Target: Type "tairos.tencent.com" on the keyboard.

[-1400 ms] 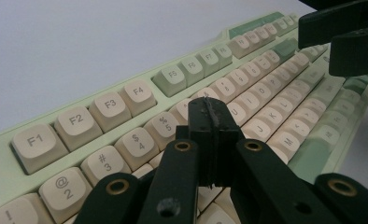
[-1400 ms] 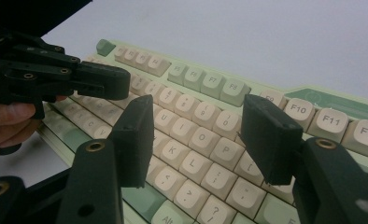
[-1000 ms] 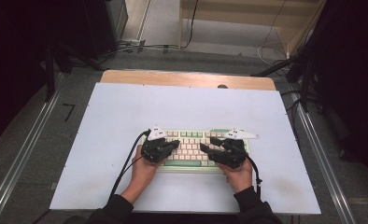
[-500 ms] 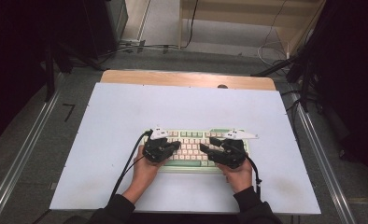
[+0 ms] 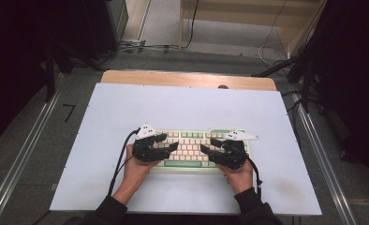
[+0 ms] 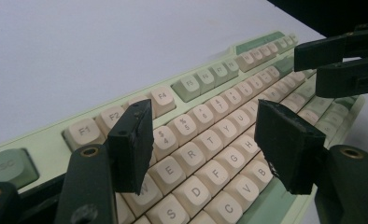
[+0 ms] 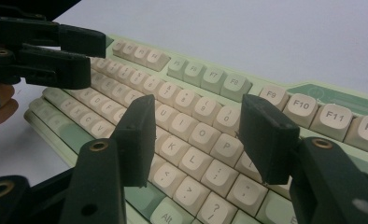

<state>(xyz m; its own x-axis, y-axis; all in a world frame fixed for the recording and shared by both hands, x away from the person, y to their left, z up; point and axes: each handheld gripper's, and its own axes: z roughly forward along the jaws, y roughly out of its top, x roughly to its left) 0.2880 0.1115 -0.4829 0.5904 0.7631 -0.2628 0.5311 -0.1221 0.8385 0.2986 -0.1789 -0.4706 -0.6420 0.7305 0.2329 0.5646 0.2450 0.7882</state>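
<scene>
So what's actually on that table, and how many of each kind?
Keyboards: 1, the pale green keyboard with cream keys.
Hand-held grippers: 2, the left gripper and the right gripper, both over the keys with fingers apart, holding nothing.
White table covers: 1, the white sheet under it all.
Total: 4

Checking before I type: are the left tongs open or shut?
Open: left tongs stand apart above the keyboard, nothing between them.

Pale green keyboard [image 5: 192,149] with cream keycaps and green accent keys, lying flat and level near the white table's front edge, lengthwise across.
</scene>
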